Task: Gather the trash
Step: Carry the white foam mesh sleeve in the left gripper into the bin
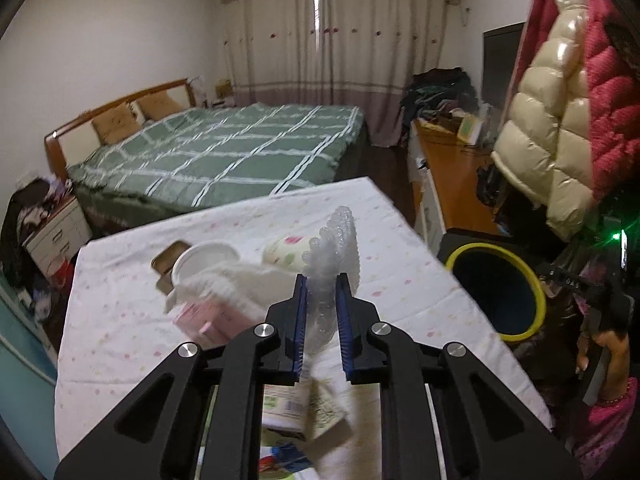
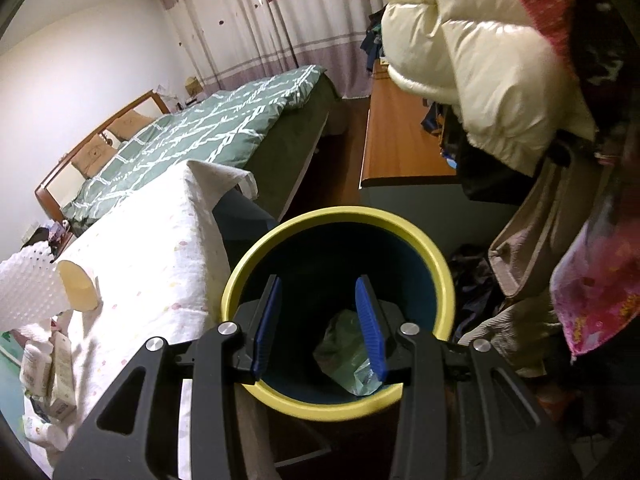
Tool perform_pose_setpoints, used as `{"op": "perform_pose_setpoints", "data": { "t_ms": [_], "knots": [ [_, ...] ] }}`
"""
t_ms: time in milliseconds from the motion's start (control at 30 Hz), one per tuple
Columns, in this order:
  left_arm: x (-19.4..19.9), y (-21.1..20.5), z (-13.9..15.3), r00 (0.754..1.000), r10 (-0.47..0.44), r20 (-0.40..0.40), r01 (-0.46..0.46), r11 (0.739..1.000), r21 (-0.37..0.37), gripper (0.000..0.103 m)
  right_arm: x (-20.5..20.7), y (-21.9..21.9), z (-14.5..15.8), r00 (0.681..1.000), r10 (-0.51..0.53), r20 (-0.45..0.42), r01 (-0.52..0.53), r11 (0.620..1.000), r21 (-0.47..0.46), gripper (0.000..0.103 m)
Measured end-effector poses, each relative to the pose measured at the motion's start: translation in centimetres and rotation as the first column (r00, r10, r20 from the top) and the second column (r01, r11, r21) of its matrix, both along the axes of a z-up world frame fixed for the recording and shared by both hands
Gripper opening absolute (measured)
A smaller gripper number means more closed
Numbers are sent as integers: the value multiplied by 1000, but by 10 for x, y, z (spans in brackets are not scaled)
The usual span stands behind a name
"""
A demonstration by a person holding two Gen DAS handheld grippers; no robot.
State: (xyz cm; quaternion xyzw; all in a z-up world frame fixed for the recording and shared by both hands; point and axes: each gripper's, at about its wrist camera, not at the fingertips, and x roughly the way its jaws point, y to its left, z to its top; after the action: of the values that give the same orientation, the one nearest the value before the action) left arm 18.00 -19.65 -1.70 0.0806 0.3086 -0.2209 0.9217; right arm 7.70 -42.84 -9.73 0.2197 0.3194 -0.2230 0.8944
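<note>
Left wrist view: left hand-held gripper (image 1: 322, 280) is clenched on a clear bubble-wrap sheet (image 1: 340, 248), lifted off the cloth-covered surface (image 1: 400, 240) for binning.
Right wrist view: right hand-held gripper (image 2: 319, 286) hangs released, empty, over the yellow-rimmed bin (image 2: 336, 216).
Bin contents: green bag (image 2: 344, 344).

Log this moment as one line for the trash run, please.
left gripper: shut on bubble wrap, above table | right gripper: open, empty, over yellow-rimmed bin | bin: green bag inside
</note>
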Motion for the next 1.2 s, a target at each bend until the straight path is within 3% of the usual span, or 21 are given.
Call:
{"op": "perform_pose_setpoints", "data": {
  "t_ms": [167,333,600,800,967,1033,1200],
  "knots": [
    [-19,-28,21,996,-79,33,80,997,-22,15,-21,-2,7,999,-29,15,29,999,-33,37],
    [-30,-77,16,983,-184,5,184,983,-28,15,-44,-8,11,998,-61,23,62,997,-46,37],
    [-33,-186,-17,939,-337,-66,336,942,-20,15,-78,-11,12,995,-101,8,102,991,-83,37],
    [-26,-257,-56,909,-388,-153,394,919,11,15,-94,-12,5,992,-128,-8,127,988,-85,41],
    [-17,-288,-86,896,-390,-212,407,913,42,18,-103,-14,-3,989,-147,-34,144,987,-77,41],
    [-14,-294,-93,900,-373,-226,393,918,48,59,-106,-16,-6,987,-153,-40,150,986,-69,41],
    [-17,-285,-89,907,-366,-210,384,922,53,65,-108,-14,-7,987,-156,-44,153,986,-66,41]
  ]
}}
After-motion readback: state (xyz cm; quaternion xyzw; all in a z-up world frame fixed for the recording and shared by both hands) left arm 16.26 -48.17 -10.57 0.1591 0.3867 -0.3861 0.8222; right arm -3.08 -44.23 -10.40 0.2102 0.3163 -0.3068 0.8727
